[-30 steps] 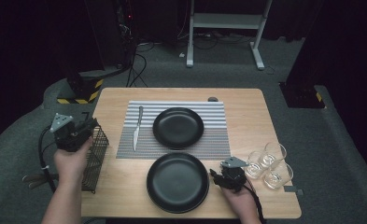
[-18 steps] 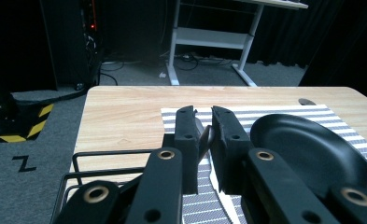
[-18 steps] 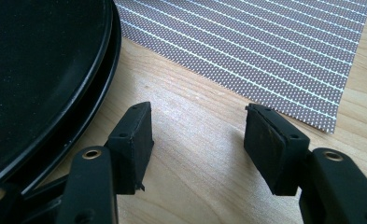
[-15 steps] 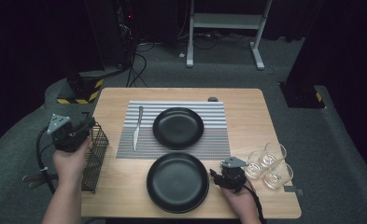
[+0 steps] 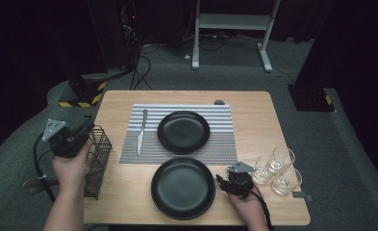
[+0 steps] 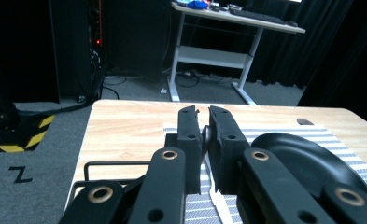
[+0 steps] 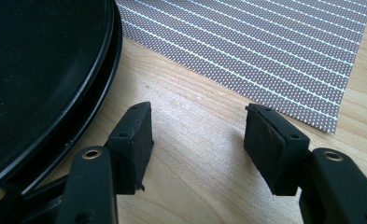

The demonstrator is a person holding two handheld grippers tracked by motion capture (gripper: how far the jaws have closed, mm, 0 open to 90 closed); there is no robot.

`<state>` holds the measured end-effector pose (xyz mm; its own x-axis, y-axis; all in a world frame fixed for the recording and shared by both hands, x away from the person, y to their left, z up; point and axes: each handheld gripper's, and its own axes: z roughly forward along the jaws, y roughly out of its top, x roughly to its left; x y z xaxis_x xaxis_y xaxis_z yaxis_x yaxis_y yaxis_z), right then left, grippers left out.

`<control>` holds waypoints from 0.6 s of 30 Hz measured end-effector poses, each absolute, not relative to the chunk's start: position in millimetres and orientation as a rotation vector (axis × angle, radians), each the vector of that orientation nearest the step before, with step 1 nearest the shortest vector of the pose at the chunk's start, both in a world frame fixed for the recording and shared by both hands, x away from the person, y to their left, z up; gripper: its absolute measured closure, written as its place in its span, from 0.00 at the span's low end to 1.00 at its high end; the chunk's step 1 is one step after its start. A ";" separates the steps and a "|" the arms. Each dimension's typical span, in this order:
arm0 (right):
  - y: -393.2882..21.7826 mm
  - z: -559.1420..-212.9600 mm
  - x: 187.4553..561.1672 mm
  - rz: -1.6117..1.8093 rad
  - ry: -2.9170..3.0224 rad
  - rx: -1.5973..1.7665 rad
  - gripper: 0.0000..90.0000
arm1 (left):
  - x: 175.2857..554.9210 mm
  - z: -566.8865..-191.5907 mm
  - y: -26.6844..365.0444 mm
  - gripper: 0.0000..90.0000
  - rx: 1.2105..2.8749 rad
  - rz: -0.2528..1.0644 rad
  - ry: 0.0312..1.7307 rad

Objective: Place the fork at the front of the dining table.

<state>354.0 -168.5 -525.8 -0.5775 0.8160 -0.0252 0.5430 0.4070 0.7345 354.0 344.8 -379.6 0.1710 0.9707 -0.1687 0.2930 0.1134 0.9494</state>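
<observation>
The wire basket [image 5: 96, 161] stands at the left edge of the desk [image 5: 254, 115], and the left claw [image 5: 83, 131] hovers just over its far end, held in the person's left hand [image 5: 71, 166]; its jaws have just been closing and now stand pressed nearly together with nothing between them, as the left gripper view [image 6: 204, 135] shows. Compared with a second ago the hand itself has kept its place, so only the jaws have changed. That suggests a release or a reset above the basket, not a pick, and the knife [image 5: 141, 132] on the striped mat [image 5: 225, 144] looks like a likely next thing to fetch. The right claw [image 5: 223, 180] rests low on the desk just beside the near black plate [image 5: 182, 187], jaws spread and empty [image 7: 197, 135], with bare wood between them. The far plate [image 5: 183, 131] lies on the mat, and three glasses [image 5: 278, 168] stand near the right edge
</observation>
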 end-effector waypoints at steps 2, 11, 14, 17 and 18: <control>-168.5 -525.8 354.0 0.984 2.288 1.167 0.47 | 353.3 -379.3 344.9 0.94 1.377 0.817 1.326; -168.5 -525.8 353.9 0.984 2.290 1.164 0.47 | 352.9 -379.4 343.1 0.94 1.387 0.843 1.328; -168.4 -525.8 353.9 0.984 2.290 1.163 0.47 | 353.9 -379.8 340.5 0.94 1.412 0.886 1.333; -168.3 -525.8 353.7 0.984 2.291 1.164 0.47 | 355.0 -380.4 338.5 0.93 1.434 0.900 1.344; -168.3 -525.8 353.7 0.984 2.292 1.164 0.47 | 356.1 -380.9 338.2 0.93 1.446 0.895 1.353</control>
